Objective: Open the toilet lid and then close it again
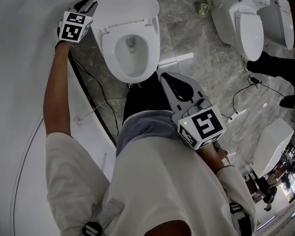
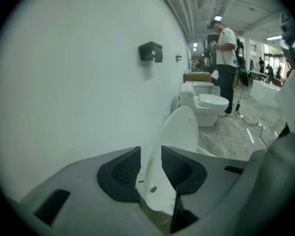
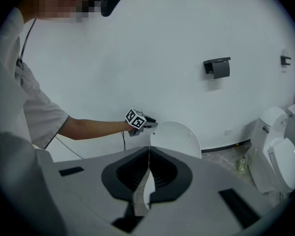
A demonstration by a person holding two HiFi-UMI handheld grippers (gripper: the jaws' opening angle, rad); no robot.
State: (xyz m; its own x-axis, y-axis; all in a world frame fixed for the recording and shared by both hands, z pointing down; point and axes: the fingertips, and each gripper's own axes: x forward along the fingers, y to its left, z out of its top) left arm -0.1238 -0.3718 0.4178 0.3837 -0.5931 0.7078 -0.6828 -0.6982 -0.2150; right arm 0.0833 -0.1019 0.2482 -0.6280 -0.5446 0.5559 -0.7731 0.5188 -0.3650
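one smooth oval lid (image 2: 179,129) — left claw (image 2: 151,154) spread round it, right claw (image 3: 148,151) closed

A grey marble-patterned tile floor (image 1: 187,38) carries a white ceramic toilet (image 1: 108,45) standing beside the white wall (image 1: 24,58). Two more white toilets (image 1: 246,21) stand on it further right.

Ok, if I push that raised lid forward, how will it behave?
The lid looks like rigid moulded plastic, so it should swing as one stiff piece. Standing upright, it would probably tip down onto the seat. Its glossy edge may slip in the left tongs.
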